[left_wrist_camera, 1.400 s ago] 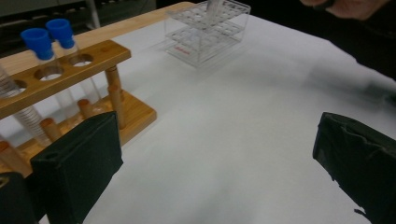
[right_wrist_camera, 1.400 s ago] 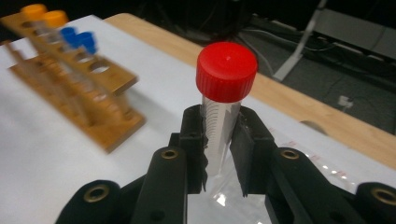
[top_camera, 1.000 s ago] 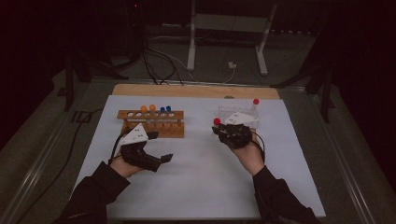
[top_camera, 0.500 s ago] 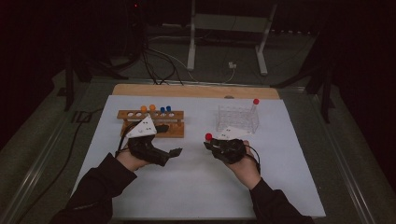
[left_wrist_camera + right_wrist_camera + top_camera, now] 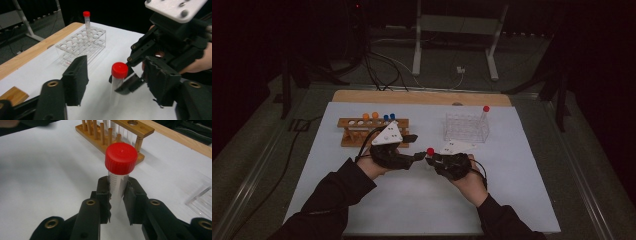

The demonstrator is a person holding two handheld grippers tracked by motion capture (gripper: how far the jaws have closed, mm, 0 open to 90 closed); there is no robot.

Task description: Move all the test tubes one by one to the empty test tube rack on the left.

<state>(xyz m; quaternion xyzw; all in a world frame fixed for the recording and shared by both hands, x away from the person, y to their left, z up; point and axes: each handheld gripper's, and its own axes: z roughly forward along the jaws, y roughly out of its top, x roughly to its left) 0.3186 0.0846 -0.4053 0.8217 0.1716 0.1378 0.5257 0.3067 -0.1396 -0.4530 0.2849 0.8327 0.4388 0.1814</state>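
The right gripper [image 5: 117,195] is pinching one red-capped tube [image 5: 119,173] upright, cap above its jaws. The left gripper [image 5: 117,82] is standing spread, that tube between its jaws. One more red-capped tube [image 5: 86,18] is sitting in the clear rack [image 5: 82,45] beyond.

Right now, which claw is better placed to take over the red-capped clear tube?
Left. The left claw is open with the red-capped clear tube standing between its jaws, while the right claw is shut on it.

The right gripper [image 5: 430,159] has carried the clear plastic tube with a red screw cap [image 5: 430,152] away from the transparent acrylic rack [image 5: 466,128] toward mid-table, while the left gripper [image 5: 415,156] swung inward, its spread jaws apparently now flanking the tube.
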